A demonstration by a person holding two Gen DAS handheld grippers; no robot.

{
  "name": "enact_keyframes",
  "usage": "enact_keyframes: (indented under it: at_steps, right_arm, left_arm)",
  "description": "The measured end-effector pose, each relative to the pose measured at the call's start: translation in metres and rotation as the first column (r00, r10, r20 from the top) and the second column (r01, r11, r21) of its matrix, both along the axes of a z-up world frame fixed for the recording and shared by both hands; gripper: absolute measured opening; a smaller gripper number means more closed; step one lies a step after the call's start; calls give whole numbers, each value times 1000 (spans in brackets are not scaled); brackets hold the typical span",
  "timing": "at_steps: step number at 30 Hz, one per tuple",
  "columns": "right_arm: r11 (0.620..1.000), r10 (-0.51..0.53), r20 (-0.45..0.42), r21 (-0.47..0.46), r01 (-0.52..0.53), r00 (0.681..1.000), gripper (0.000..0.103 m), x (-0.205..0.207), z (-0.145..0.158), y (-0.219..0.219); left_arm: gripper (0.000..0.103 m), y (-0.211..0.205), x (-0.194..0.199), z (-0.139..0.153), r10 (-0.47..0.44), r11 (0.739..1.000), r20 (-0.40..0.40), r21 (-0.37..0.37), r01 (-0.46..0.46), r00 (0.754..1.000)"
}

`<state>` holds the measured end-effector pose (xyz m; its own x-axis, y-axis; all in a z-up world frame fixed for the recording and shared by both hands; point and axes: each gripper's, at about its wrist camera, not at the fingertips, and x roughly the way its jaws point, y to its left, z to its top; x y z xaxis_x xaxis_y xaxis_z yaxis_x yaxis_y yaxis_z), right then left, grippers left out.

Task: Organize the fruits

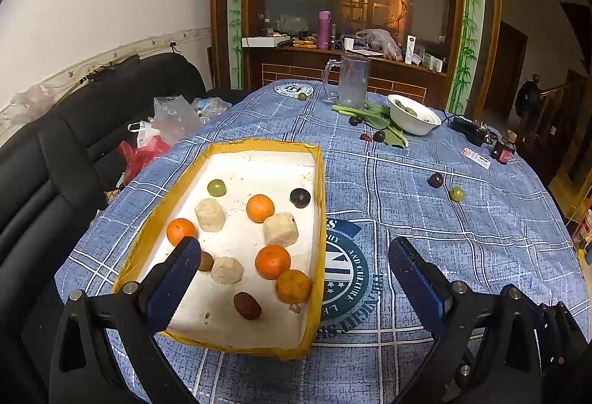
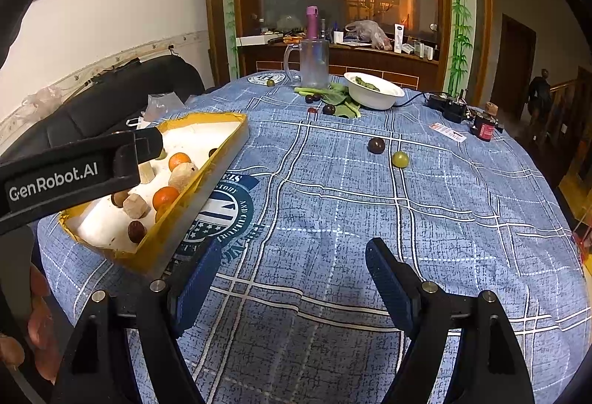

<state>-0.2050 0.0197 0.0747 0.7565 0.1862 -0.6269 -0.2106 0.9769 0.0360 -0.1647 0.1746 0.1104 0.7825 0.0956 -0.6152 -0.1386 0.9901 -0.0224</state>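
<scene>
A yellow-rimmed white tray (image 1: 320,182) lies on the blue checked tablecloth and holds several oranges, pale chunks, a green grape and dark fruits. My left gripper (image 1: 294,258) is open and empty, hovering over the tray's near right corner. A dark plum (image 1: 436,179) and a green grape (image 1: 457,194) lie loose on the cloth to the right. In the right wrist view my right gripper (image 2: 292,265) is open and empty above bare cloth, with the tray (image 2: 222,148) to its left and the plum (image 2: 376,145) and grape (image 2: 400,159) farther ahead.
At the far end stand a glass mug (image 1: 351,81), a white bowl (image 1: 412,115) with greens, leafy vegetables and small dark fruits (image 1: 378,135). A small brown bottle (image 1: 503,148) and a black device (image 2: 446,104) sit far right. A black sofa (image 1: 92,130) with bags is left.
</scene>
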Motion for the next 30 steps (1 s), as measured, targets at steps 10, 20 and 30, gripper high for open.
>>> enact_keyframes:
  at_steps: [10, 20, 30]
  right_arm:
    - [1000, -6, 9, 12, 6, 1000, 84, -3, 4, -4]
    - [1000, 7, 50, 27, -8, 999, 84, -13, 12, -2]
    - [999, 17, 90, 31, -19, 996, 84, -17, 19, 1]
  left_arm:
    - [101, -2, -12, 12, 17, 1000, 57, 24, -19, 998]
    - [103, -4, -36, 33, 149, 978, 231, 113, -178, 962]
    - [103, 16, -62, 54, 168, 984, 350, 0, -180, 921]
